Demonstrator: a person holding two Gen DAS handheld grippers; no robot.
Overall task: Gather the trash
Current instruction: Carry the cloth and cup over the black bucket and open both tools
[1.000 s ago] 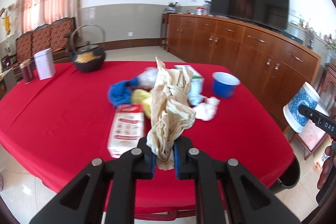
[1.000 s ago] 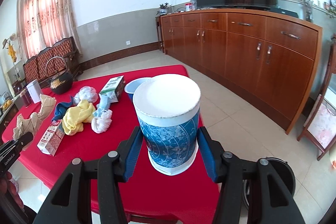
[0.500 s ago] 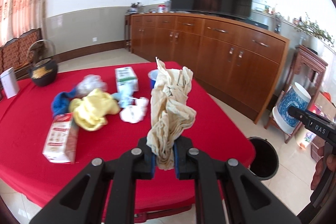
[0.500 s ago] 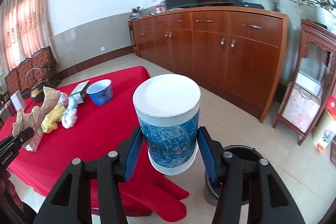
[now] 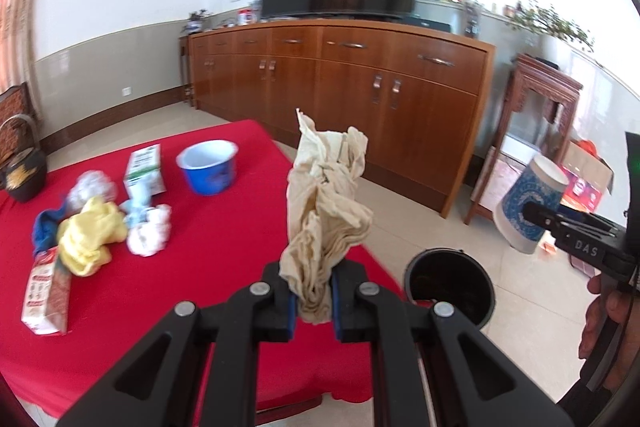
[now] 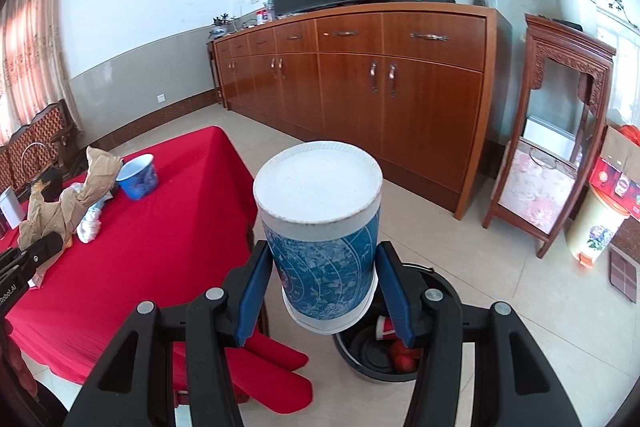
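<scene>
My left gripper (image 5: 313,301) is shut on a crumpled tan paper bag (image 5: 326,211), held above the red table's (image 5: 208,267) right corner. My right gripper (image 6: 326,301) is shut on a blue-and-white paper cup (image 6: 320,239), held over a black trash bin (image 6: 384,359) on the floor. The bin (image 5: 448,287) holds some red trash. The cup (image 5: 528,203) also shows at the right of the left wrist view. The bag (image 6: 68,199) shows at the left of the right wrist view.
On the table lie a blue bowl (image 5: 208,167), a green-white carton (image 5: 145,169), white tissue wads (image 5: 150,231), a yellow cloth (image 5: 90,231), a red-white box (image 5: 46,291) and a black kettle (image 5: 22,171). A wooden sideboard (image 5: 360,95) and side stand (image 6: 556,163) line the wall.
Both grippers have swung right, from over the table toward the floor bin. The cup now hangs over the bin. Both holds are unchanged.
</scene>
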